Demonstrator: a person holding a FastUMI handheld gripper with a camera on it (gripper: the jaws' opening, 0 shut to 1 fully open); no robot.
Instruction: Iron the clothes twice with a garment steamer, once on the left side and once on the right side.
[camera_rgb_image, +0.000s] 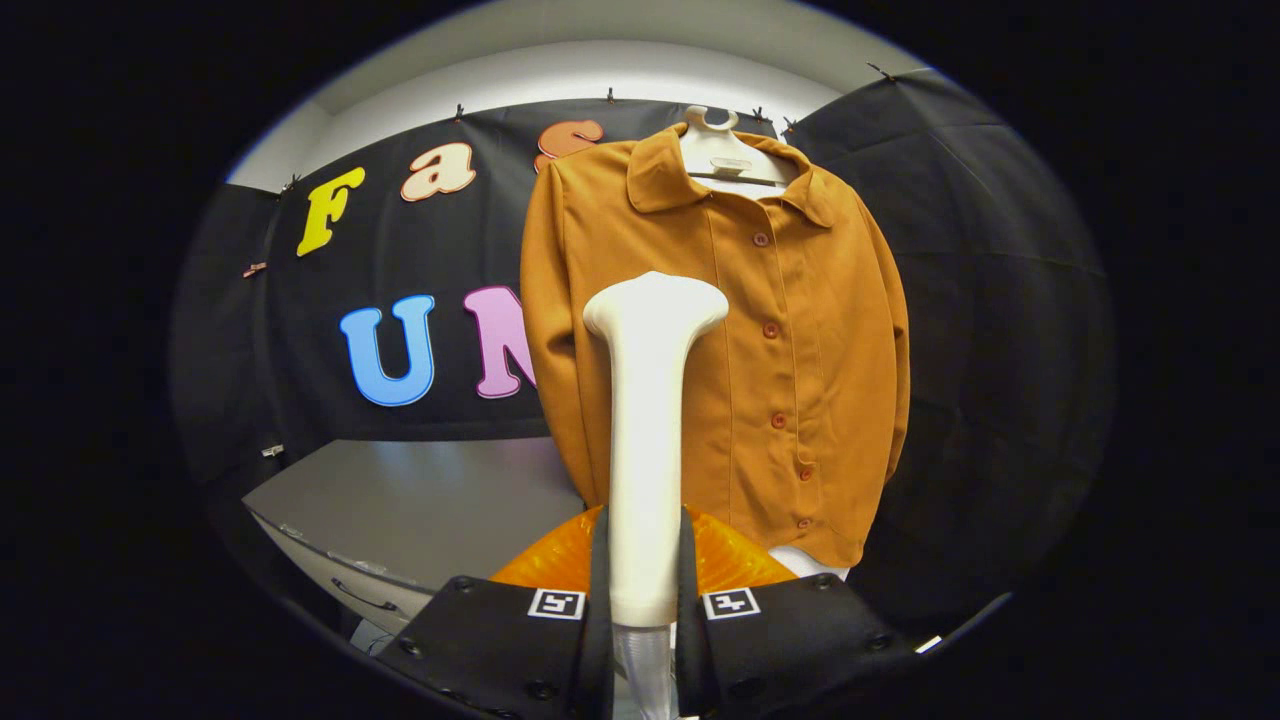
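A brown button-up shirt (800, 330) hangs on a white hanger (722, 150) against the black booth wall, straight ahead of me. My gripper (645, 575) is shut on the handle of a white garment steamer (650, 400), both fingers pressing its sides. The steamer stands upright between the fingers, its wide head level with the shirt's left chest, in front of the left half of the shirt. Whether the head touches the cloth I cannot tell. An orange translucent part (735, 560) of the steamer bulges behind the fingers.
A grey table (420, 505) with a drawer front stands low to the left of the shirt. Black cloth walls close the space behind and to the right.
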